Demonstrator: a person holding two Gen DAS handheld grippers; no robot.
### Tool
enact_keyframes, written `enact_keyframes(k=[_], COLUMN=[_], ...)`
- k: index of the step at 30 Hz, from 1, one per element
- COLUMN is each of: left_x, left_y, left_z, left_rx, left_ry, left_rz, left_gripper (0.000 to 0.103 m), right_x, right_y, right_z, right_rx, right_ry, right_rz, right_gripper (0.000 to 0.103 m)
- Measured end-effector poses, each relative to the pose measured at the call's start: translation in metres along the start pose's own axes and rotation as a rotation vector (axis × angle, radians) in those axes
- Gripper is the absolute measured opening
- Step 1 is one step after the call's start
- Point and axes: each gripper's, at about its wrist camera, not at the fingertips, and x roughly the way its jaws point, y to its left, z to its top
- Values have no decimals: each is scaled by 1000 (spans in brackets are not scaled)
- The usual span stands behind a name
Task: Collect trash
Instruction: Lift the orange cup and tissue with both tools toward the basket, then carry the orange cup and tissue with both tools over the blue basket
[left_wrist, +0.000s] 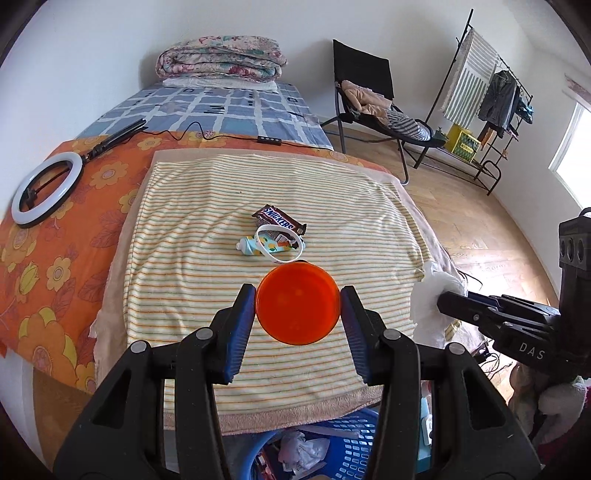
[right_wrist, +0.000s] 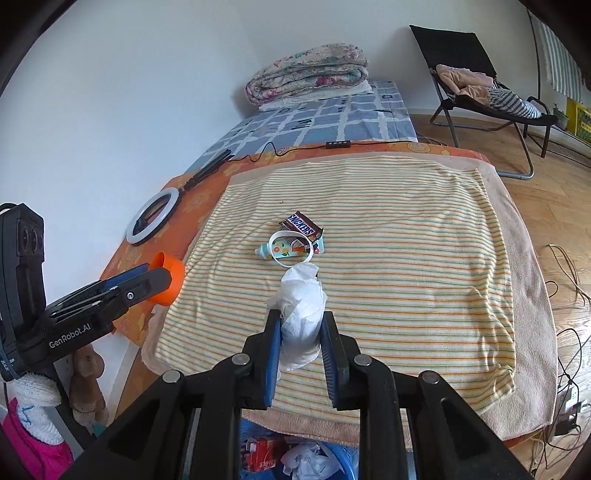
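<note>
One orange cup (left_wrist: 297, 307), one tissue wad (right_wrist: 302, 317), perhaps three scraps (left_wrist: 277, 233) remaining.

Striped towel (left_wrist: 207, 280) w/ Snickers wrapper (left_wrist: 279, 219), tube (left_wrist: 258, 246), wristband (left_wrist: 280, 254).

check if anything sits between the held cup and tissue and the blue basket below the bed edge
Nothing visible does. The left gripper holds the orange cup and the right gripper holds the white tissue wad, both above the striped towel; the blue basket is open-topped, part-filled with trash.

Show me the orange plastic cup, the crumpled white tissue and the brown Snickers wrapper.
orange plastic cup (left_wrist: 297, 304), left wrist view, inside of the cup.
crumpled white tissue (right_wrist: 301, 314), right wrist view, middle of the wad.
brown Snickers wrapper (left_wrist: 279, 219), left wrist view, printed face.
</note>
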Motion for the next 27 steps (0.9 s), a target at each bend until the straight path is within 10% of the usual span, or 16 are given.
enact_keyframes(k=[27], left_x=[-14], left_y=[-13], left_z=[-142], left_rx=[-46], left_ry=[170], left_rz=[-24], left_gripper=[48], right_x=[-10], right_y=[25], right_z=[-120], right_rx=[-24], right_ry=[125], right_rz=[32], right_gripper=[20])
